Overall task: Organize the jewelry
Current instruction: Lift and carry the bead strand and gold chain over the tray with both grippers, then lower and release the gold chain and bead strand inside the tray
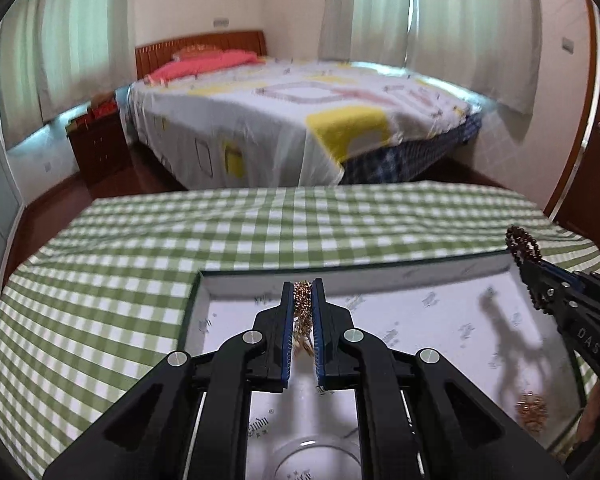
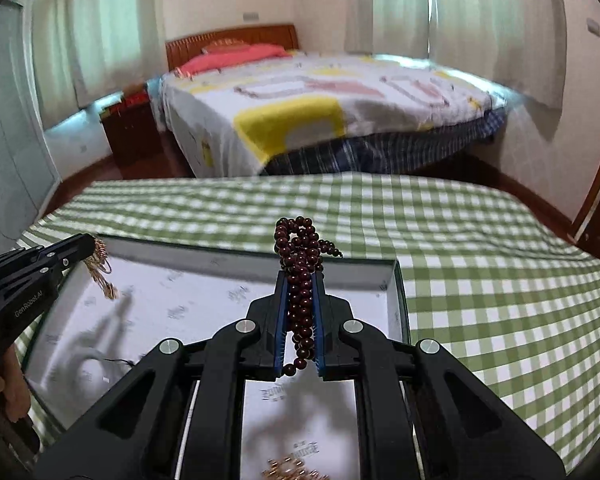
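Gripping: left gripper [image 1: 303,300] one gold chain [image 1: 301,304], right gripper [image 2: 300,292] one bead strand [image 2: 300,280] (both above box [image 1: 420,272]).

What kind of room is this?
It looks like a bedroom in someone's home. There is a big bed with a pink pillow and a wooden headboard, a small wooden nightstand beside it, and long curtains over the windows.
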`<state>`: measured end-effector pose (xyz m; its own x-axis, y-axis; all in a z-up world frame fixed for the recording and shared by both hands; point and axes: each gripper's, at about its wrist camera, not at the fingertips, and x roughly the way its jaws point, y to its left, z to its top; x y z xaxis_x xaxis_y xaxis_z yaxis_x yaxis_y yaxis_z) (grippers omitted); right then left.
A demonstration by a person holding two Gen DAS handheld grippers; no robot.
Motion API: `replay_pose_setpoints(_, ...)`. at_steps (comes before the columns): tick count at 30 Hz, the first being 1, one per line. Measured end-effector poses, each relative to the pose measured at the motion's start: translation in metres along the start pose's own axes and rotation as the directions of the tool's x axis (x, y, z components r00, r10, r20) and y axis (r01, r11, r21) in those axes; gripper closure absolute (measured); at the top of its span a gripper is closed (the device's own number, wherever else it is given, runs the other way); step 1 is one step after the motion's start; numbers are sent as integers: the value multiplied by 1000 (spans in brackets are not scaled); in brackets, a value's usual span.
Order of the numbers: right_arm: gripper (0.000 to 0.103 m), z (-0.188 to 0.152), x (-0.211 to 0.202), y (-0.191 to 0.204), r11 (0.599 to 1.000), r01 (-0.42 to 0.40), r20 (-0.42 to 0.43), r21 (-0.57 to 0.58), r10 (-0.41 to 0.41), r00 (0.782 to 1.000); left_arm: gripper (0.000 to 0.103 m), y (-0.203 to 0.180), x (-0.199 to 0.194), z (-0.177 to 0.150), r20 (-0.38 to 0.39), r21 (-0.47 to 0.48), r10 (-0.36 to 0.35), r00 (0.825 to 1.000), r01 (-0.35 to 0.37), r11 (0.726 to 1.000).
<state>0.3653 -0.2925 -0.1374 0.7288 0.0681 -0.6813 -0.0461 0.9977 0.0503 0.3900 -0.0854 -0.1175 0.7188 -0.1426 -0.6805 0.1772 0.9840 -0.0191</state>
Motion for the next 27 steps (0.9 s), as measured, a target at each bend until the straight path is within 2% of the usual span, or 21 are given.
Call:
replay_pose_setpoints(6,92,-2,17,0,1000,5,-69,-5,-5,998,94,5,20,-2,-87,-27,-1,996,-2,1000)
replay_pose_setpoints(11,92,-2,31,1,1000,10,-137,-11,-12,990,93,0,30,-4,-131,-8,9,991,-10,1000)
replay_pose_setpoints(16,91,-2,38,1,1000,14,-169,-22,-18,986,93,-2,34,-4,-152,-4,13,988,-14,1000)
replay_pose_setpoints(20,87,-1,42,0,1000,11,-191,-17,-14,982,92,-3,38,-4,-176,3,18,984,-18,1000)
replay_pose_setpoints(23,75,-1,43,2,1000,11,-196,-21,-15,980,91,-3,39,-4,-186,6,21,982,-20,1000)
replay_pose_setpoints(24,73,-1,42,2,1000,13,-194,-22,-18,981,83,-4,40,-4,-188,8,22,982,-21,1000)
replay_pose_setpoints(25,69,-1,42,2,1000,15,-191,-24,-20,981,69,-5,40,-4,-189,12,25,982,-23,1000)
replay_pose_setpoints(27,62,-1,41,3,1000,17,-188,-25,-22,982,54,-5,38,-3,-178,13,31,984,-29,999)
